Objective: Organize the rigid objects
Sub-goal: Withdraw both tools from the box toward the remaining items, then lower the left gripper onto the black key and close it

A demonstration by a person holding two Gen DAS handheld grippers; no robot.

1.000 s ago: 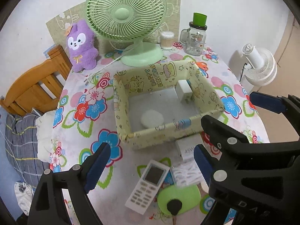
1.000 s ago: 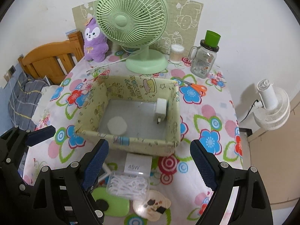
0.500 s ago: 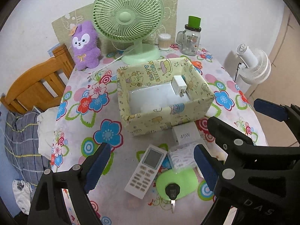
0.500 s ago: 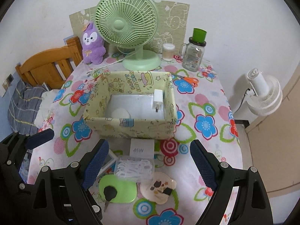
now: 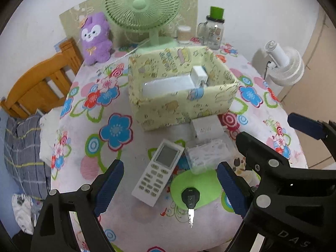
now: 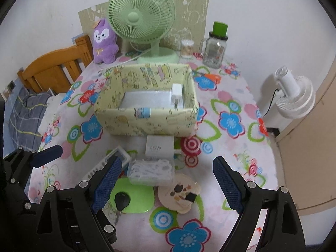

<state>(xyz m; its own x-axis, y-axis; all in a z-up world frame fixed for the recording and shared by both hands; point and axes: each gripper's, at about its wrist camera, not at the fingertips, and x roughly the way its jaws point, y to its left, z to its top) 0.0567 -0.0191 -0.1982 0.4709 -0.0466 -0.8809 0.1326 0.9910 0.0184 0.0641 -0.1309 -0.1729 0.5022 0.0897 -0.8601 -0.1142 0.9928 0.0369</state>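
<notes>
Both grippers are backing away from the yellow box and sinking a little: a second ago the box filled the middle of each view and its floor lay open to sight, and now it is sitting farther up the frame, seen more from the side, with the near clutter coming in full below it. The left gripper is hanging with its jaws wide and nothing between the pads, over the remote and the key lying on the green pad. The right gripper is likewise standing wide and empty, framing the clear case of white bits, with the white charger just beyond it against the box's near wall and the round tan piece just beside the green pad. Inside the box a white adapter is leaning at the right wall; the white disc seen on the floor earlier is now hidden behind the near wall. Nothing on the table has shifted; only the viewpoint is changing. I judge this as a pull-back after a drop into the box, with both hands lining up for the next pick from the cluster in front, so most of the sorting is still waiting.
</notes>
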